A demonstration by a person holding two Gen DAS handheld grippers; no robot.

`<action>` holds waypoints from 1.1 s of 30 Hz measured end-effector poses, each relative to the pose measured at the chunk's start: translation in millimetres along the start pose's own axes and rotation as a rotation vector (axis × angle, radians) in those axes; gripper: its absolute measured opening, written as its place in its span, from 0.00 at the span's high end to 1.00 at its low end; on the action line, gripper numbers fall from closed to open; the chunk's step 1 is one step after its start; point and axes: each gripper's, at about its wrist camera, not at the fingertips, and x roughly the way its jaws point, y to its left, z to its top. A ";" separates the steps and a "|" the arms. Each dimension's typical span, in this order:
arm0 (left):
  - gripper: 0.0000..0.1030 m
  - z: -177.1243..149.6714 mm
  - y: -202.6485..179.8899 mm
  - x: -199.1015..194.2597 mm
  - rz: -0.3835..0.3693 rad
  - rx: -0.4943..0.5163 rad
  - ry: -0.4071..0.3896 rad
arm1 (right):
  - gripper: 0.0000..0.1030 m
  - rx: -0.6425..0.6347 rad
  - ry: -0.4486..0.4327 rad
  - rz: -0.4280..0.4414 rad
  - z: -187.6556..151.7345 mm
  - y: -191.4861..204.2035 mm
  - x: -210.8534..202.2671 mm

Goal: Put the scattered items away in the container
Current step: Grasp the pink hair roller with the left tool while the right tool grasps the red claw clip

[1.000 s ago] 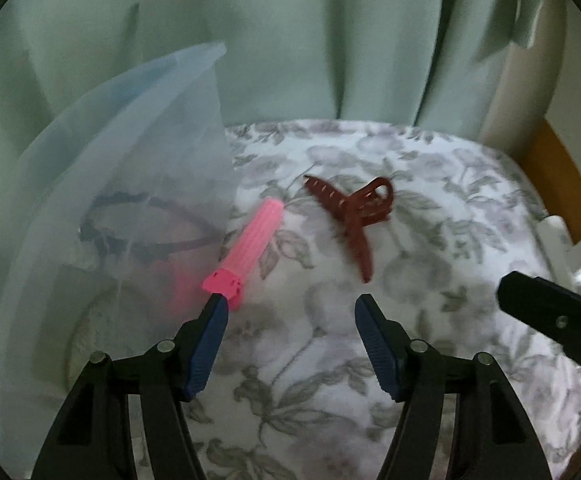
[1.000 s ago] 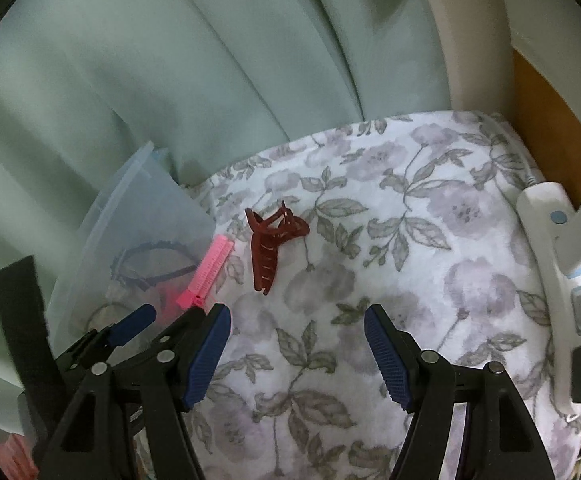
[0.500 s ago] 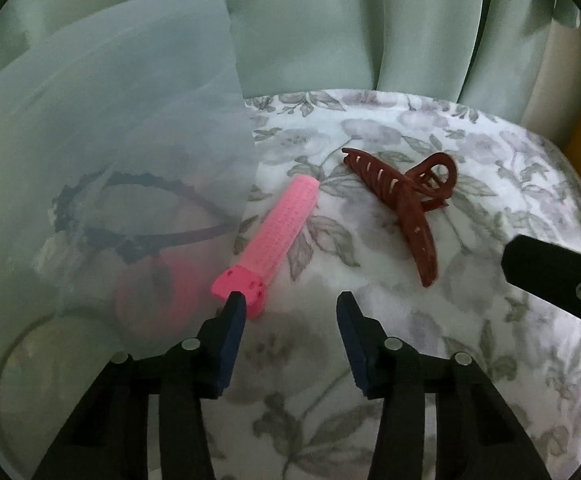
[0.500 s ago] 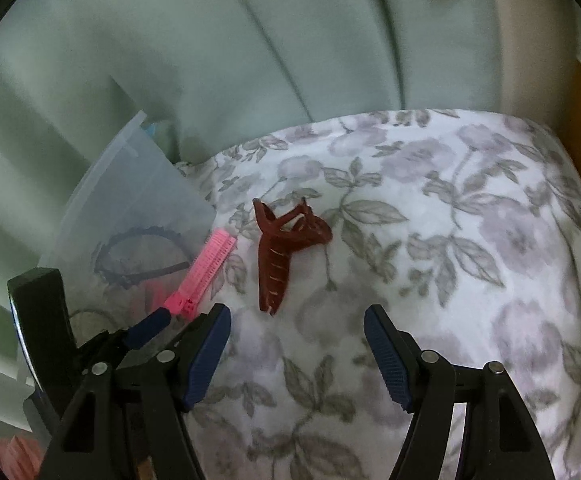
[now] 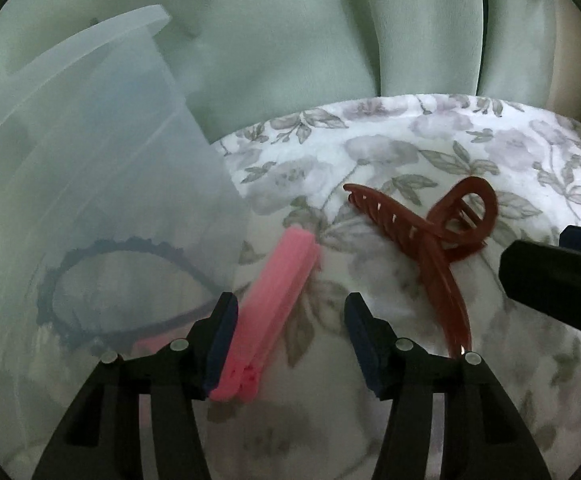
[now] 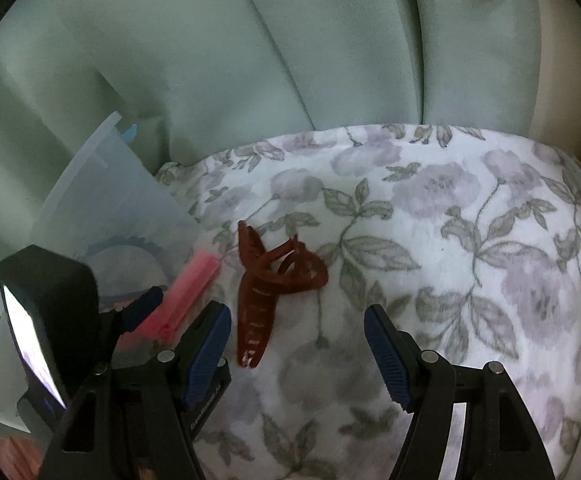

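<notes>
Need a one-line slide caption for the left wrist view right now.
Left hand-held gripper, open, straddles the pink clip beside the clear bin; the brown claw clip lies on the floral cloth.

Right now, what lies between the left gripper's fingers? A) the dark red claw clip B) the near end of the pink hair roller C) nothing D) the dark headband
B: the near end of the pink hair roller lies between the open left gripper fingers, beside the left one, while the dark red claw clip lies to its right on the floral cloth.
</notes>
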 end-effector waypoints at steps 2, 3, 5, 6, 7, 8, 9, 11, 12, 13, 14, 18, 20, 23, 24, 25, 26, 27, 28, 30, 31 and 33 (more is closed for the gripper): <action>0.45 3.1 -1.9 5.4 0.014 0.009 0.009 | 0.29 0.007 0.003 0.023 4.3 -5.1 4.3; 0.45 4.6 -2.5 8.0 0.020 0.010 0.014 | 0.29 0.014 0.004 0.036 6.9 -8.2 6.7; 0.44 6.9 -2.2 11.5 0.024 0.005 0.024 | 0.29 0.028 0.003 0.061 11.7 -12.5 12.5; 0.44 8.3 -1.4 13.1 0.022 0.001 0.029 | 0.29 0.035 0.004 0.076 14.4 -14.6 16.5; 0.44 8.3 0.1 14.1 0.021 0.000 0.032 | 0.30 0.041 0.009 0.088 16.3 -15.8 21.0; 0.44 8.8 1.5 15.2 0.018 0.001 0.033 | 0.30 0.045 0.017 0.099 17.9 -16.6 26.2; 0.44 9.8 3.5 16.2 0.012 -0.002 0.036 | 0.30 0.046 0.024 0.105 19.1 -16.5 31.1; 0.44 10.8 5.5 18.1 0.009 -0.004 0.039 | 0.31 0.048 0.034 0.131 21.7 -17.0 39.5; 0.43 10.8 5.8 18.2 0.010 -0.005 0.039 | 0.34 0.056 0.039 0.144 22.6 -17.5 43.6; 0.43 11.0 6.6 18.4 0.011 -0.009 0.038 | 0.36 0.063 0.045 0.157 23.3 -17.4 47.7; 0.43 10.9 7.4 18.6 0.009 -0.012 0.035 | 0.37 0.066 0.048 0.170 23.6 -16.1 52.3; 0.43 10.6 9.3 20.9 0.007 -0.008 0.026 | 0.39 0.066 0.029 0.177 23.2 -14.4 56.9; 0.43 9.5 10.5 21.2 0.008 -0.010 0.021 | 0.40 0.064 0.016 0.175 22.9 -14.2 55.0; 0.43 8.5 11.7 22.3 0.008 -0.014 0.014 | 0.52 0.045 -0.013 0.185 22.7 -12.6 47.6; 0.43 8.0 11.8 22.6 0.009 -0.014 0.010 | 0.52 0.040 -0.021 0.169 23.7 -12.8 43.8; 0.43 7.5 12.1 23.2 0.011 -0.016 0.005 | 0.52 0.038 -0.023 0.152 24.4 -14.4 41.9; 0.43 7.3 12.8 23.8 0.011 -0.017 0.002 | 0.52 0.041 -0.024 0.142 24.8 -16.8 41.1; 0.43 7.3 13.6 24.7 0.009 -0.018 0.000 | 0.52 0.047 -0.028 0.137 24.8 -20.1 39.9; 0.43 7.4 14.5 25.5 0.006 -0.019 0.000 | 0.52 0.054 -0.033 0.133 24.8 -22.9 38.4; 0.43 7.1 15.9 26.4 0.003 -0.024 0.001 | 0.52 0.067 -0.051 0.111 24.5 -29.6 32.0; 0.44 6.7 16.7 26.9 0.003 -0.023 0.001 | 0.52 0.076 -0.059 0.098 24.7 -33.5 28.7; 0.45 6.4 19.3 28.5 -0.004 -0.026 -0.002 | 0.52 0.102 -0.077 0.086 25.0 -42.7 20.2</action>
